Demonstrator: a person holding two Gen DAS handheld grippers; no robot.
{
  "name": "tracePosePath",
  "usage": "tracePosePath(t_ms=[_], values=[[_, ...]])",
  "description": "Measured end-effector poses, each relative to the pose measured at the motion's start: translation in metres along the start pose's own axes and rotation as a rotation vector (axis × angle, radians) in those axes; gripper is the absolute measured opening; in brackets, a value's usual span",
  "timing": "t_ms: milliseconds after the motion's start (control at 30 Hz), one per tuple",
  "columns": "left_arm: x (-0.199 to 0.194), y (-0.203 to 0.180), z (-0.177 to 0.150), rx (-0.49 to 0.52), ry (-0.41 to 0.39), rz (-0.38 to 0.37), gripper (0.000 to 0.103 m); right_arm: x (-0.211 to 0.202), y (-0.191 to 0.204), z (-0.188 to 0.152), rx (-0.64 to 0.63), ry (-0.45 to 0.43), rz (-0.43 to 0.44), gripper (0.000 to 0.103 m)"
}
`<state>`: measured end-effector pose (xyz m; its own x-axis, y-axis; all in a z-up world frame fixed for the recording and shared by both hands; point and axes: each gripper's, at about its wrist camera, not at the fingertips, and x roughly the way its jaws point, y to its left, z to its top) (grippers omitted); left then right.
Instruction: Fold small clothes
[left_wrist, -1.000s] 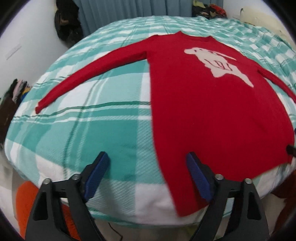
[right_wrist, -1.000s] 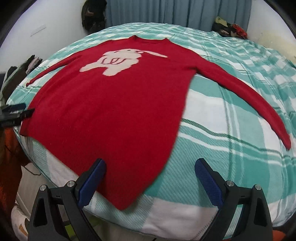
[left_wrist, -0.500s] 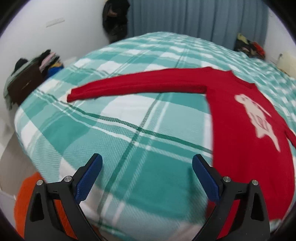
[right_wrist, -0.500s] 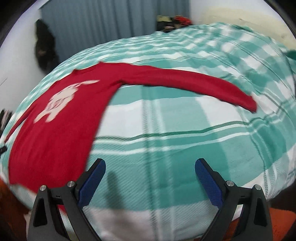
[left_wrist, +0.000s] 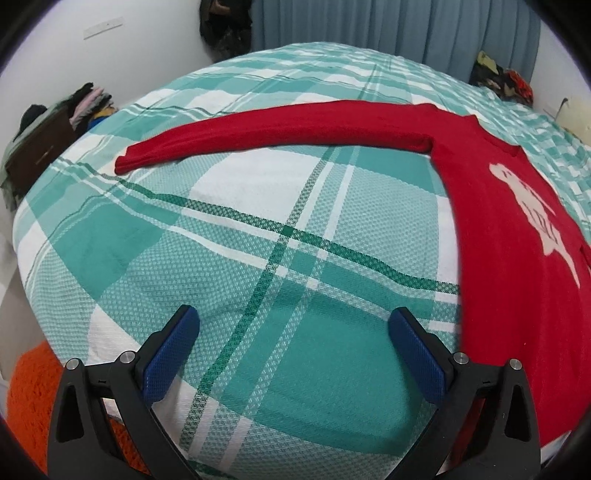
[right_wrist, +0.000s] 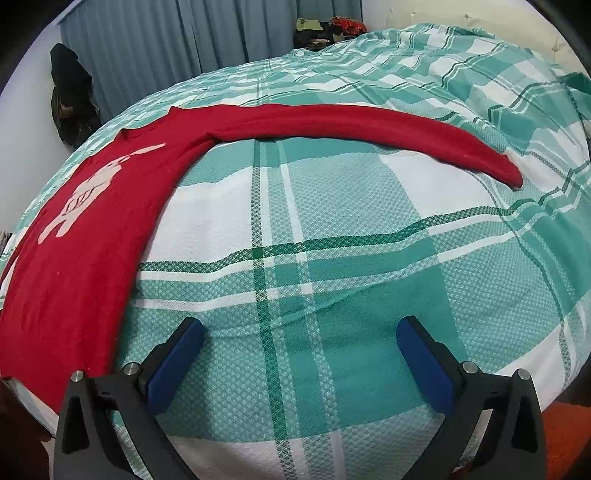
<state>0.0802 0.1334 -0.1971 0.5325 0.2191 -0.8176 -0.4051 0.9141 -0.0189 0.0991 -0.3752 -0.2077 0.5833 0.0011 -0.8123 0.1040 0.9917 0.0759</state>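
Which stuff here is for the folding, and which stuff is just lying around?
For the folding:
- red sweater, spread flat with sleeves out
- left claw, jaws opening, nothing between them
- right claw, jaws opening, nothing between them

Just lying around:
- checked bedspread under the sweater
- clothes pile by the wall
- blue curtain

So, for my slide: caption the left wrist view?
Left gripper opening, empty, over plaid bedspread; red sweater lies flat, sleeve outstretched.
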Motion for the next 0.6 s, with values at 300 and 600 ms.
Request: tracePosePath(t_ms=[300,600], values=[[0.0006,-0.0012,-0.0002,0.026,0.009,0.002,0.102,0.0008,0.0034,-0.002,-0.008,-0.002,-0.015,0.103],[0.0003,-0.0038,-0.0021,0.043,0.003,0.019,0.102,0.0013,0.0033,-0.0029,-0.006,0.0,-0.015,0.103]])
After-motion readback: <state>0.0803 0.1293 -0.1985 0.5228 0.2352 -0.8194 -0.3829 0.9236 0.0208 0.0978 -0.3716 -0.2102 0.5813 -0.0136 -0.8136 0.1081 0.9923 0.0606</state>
